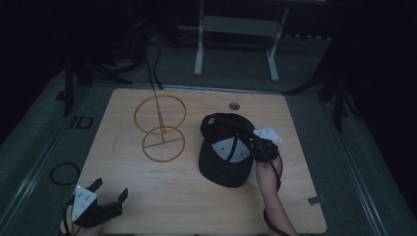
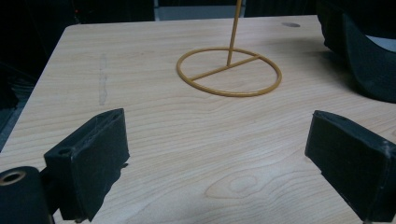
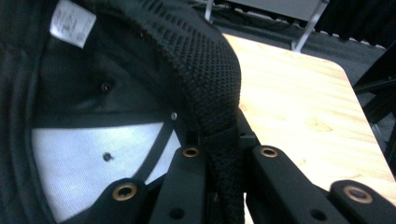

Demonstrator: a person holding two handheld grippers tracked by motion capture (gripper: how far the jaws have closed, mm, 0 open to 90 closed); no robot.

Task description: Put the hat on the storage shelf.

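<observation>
Right claw clenched on the black cap, right of the wire stand; left claw released, near-left on the counter.

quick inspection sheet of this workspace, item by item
surface: light wood-grain table, faint scuff near its left side, round grommet hole at the far edge
job's things: black mesh baseball cap lying underside up; yellow wire stand with two rings upright, apart from the cap
clutter: nothing seen
grippers: left tongs open over the near left corner; right tongs shut on the cap's rim
cables: black cable loop on the floor, left
surroundings: dark room, white metal frame beyond the table
</observation>
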